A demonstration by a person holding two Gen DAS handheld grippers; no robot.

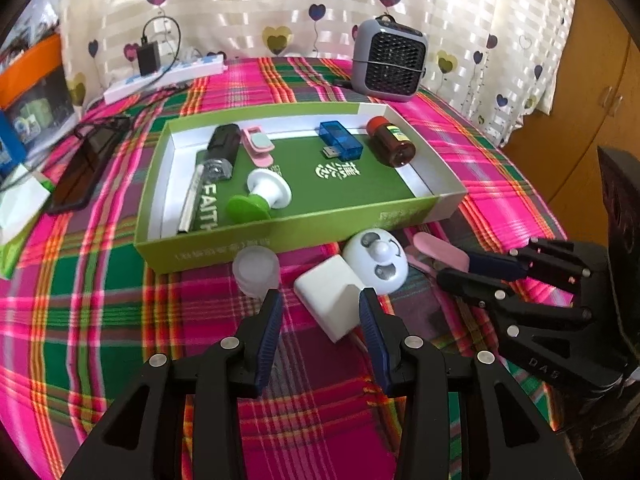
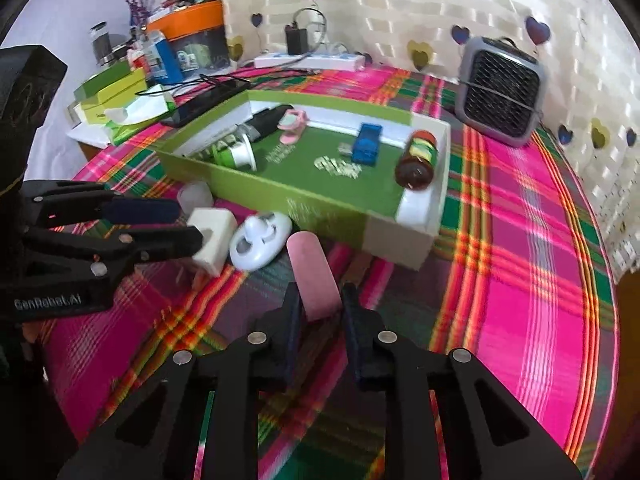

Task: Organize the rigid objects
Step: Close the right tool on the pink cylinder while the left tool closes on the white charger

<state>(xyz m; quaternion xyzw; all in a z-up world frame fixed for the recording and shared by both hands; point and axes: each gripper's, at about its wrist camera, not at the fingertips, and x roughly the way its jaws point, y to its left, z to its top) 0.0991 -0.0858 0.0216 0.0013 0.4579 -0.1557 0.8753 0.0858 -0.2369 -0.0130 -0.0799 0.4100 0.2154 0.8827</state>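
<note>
1. The right gripper is clamped on the near end of a pink flat piece; its 2 blue pads pinch that piece from both sides, and the far end points toward 12 o'clock at the box. No earlier view is at hand to compare.
2. The left gripper stands apart, its fingers on either side of a white block on the plaid tablecloth. Whether the pads touch the block I cannot tell.
3. At 1 o'clock from the block, touching it, lies a round white face-shaped piece. At 10 o'clock from the block sits a frosted small cup, just beside the box's near wall.
4. The green box holds 6 things: a black bottle at its 10 o'clock corner, a pink clip beside it, a green-and-white spool at 7 o'clock, a blue USB stick, a brown jar lying on its side at 2 o'clock, and a strip marked FAITH.
5. Beyond the box, at 1 o'clock, stands a grey fan.
</note>
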